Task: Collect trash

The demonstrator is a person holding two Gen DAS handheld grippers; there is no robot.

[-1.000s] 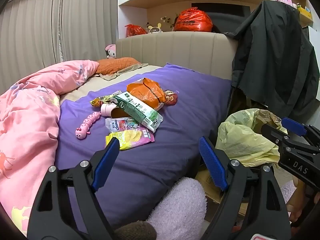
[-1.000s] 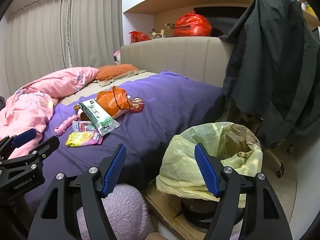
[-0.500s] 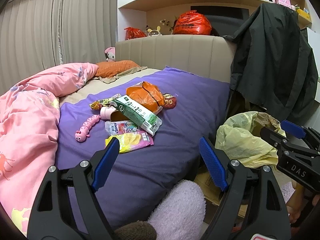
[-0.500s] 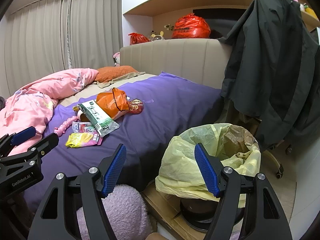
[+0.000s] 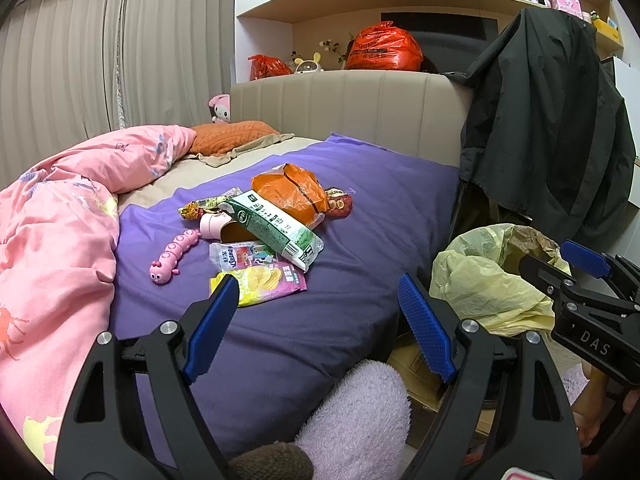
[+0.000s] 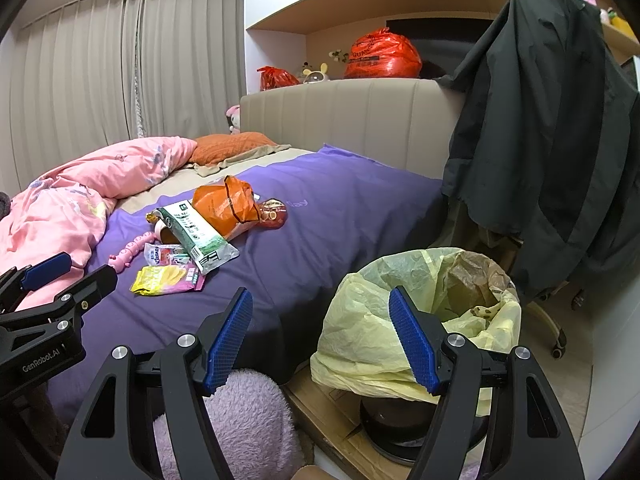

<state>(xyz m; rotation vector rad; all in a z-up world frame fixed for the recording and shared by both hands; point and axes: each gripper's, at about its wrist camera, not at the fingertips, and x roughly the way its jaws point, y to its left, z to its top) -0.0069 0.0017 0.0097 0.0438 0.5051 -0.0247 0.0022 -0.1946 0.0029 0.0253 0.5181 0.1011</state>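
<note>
A heap of wrappers lies mid-bed on the purple sheet [image 5: 360, 216]: an orange bag [image 5: 290, 192], a green-and-white packet [image 5: 276, 226], a yellow-and-pink chip packet [image 5: 260, 280] and a small white pouch [image 5: 240, 254]. The same heap shows in the right wrist view, with the orange bag [image 6: 224, 206] and chip packet [image 6: 166, 280]. A bin lined with a yellow bag [image 6: 424, 312] stands on the floor beside the bed, also seen as the yellow bag [image 5: 484, 280]. My left gripper [image 5: 316, 328] is open and empty, short of the chip packet. My right gripper [image 6: 320, 344] is open, near the bin.
A pink duvet [image 5: 56, 232] covers the bed's left side. A pink caterpillar toy [image 5: 172, 254] and a pink cup [image 5: 214, 226] lie by the wrappers. A dark coat [image 6: 548, 152] hangs right of the bed. A fluffy lilac slipper [image 5: 356, 416] is below the grippers. Cardboard [image 6: 332, 420] lies under the bin.
Both grippers have drifted slightly; the view shifted a little downward and back from the bed. Both stay open and empty, and the wrappers have not moved.
</note>
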